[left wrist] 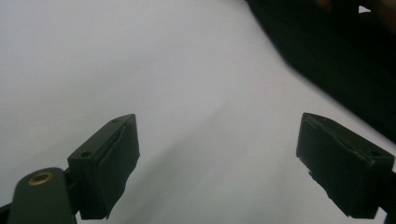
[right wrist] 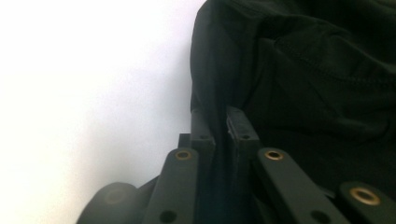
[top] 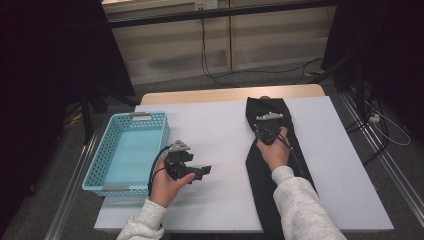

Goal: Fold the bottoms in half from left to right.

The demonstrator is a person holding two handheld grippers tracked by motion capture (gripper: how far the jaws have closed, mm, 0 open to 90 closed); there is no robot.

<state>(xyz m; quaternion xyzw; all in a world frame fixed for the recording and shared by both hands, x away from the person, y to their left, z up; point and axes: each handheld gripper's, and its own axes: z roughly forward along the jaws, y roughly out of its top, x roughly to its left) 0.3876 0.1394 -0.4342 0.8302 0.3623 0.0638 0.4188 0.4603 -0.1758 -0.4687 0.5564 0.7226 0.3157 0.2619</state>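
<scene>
The black garment (top: 267, 160) lies folded into a long narrow strip on the right half of the white tabletop (top: 220, 140), running from the far edge toward the person. The right gripper (top: 268, 131) sits on its upper part, and in the right gripper view its jaws are nearly pressed together with a fold of the dark cloth (right wrist: 224, 126) pinched between them, right at the strip's left edge. No earlier picture tells how deep the bite went, so the first thing to judge is whether the pinch takes every layer at that edge or just the top one; a thin bite would likely let the lower layers slide out and spoil the fold.

The left gripper (top: 192, 172) hovers over bare tabletop near the light blue basket (top: 95, 172), well apart from the garment, its jaws spread wide with nothing between them, as the left gripper view shows (left wrist: 215, 163).

To do this step well, the grip should probably be kept firm and the cloth lifted slowly, low over the surface, so the strip does not swing open. The free left gripper would best come across to take the near part of the strip before any long carry. If the basket is the goal, the strip looks longer than it is, so another fold seems needed first.
</scene>
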